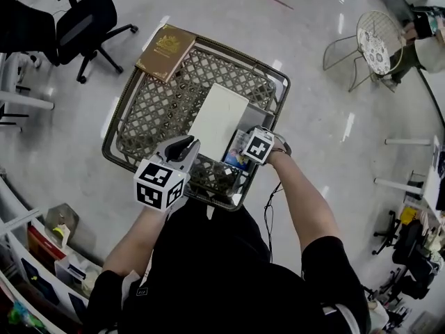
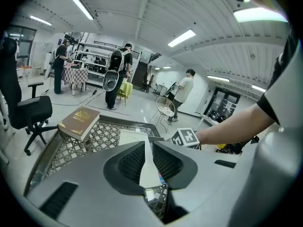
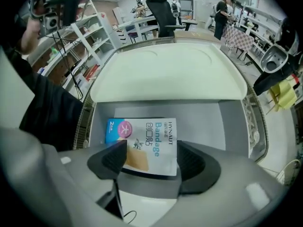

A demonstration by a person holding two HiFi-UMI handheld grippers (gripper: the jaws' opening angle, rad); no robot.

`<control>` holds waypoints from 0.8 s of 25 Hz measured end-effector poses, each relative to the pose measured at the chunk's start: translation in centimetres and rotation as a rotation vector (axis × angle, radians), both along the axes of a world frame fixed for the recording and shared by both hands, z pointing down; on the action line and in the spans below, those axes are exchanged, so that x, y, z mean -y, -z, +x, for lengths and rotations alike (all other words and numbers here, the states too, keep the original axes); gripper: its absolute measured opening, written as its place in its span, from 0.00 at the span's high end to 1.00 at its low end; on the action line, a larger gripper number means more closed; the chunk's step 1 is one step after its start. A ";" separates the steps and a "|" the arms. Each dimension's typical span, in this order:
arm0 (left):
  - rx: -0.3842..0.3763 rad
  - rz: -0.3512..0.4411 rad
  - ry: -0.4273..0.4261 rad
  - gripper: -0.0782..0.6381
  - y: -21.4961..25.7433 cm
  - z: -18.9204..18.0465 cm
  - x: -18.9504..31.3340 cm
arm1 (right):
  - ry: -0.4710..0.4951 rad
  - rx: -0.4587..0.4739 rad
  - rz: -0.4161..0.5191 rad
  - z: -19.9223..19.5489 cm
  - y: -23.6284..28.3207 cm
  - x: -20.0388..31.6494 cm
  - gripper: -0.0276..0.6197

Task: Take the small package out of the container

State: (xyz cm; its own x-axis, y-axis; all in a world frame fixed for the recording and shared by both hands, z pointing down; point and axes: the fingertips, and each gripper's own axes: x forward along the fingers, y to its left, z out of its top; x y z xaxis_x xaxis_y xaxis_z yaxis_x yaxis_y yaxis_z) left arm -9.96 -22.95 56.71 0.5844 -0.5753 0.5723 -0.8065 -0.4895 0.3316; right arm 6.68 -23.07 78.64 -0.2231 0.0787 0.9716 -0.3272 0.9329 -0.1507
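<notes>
Table of open diamond lattice inside a raised, rounded rim, seen from above on a glossy pale floor. At its near right corner is a grey, smooth-walled rectangular container. A cream plastic lid, rounded at the corners and shallowly moulded, lies across the container's far part and leaves the near part uncovered. A brown hardback book with gilt cover print rests flat on the table's far left corner, overhanging the rim. Left gripper is held over the table's near edge, jaws drawn to a narrow slit with nothing between them. Right gripper reaches down into the uncovered part of the container, jaws spread wide over the package, which shows between them ungripped. The package is a thin rectangular printed pouch, white with a blue end and a pink disc. It lies flat and face up on the container floor, the only thing there. Its long axis runs from jaw to jaw, blue end toward the person's dark clothing, and its lines of print run crosswise.
</notes>
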 end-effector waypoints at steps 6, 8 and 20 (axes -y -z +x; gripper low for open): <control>-0.015 -0.003 -0.077 0.82 -1.2 1.9 0.9 | -0.142 0.152 0.044 -0.8 3.6 0.0 0.48; -0.016 -0.006 -0.115 0.81 -1.8 3.1 1.1 | -0.174 0.192 0.072 -0.9 5.2 -0.4 0.53; -0.004 -0.088 -0.302 0.81 -6.2 10.1 -0.4 | -0.278 0.344 0.188 -1.8 11.1 -4.6 0.68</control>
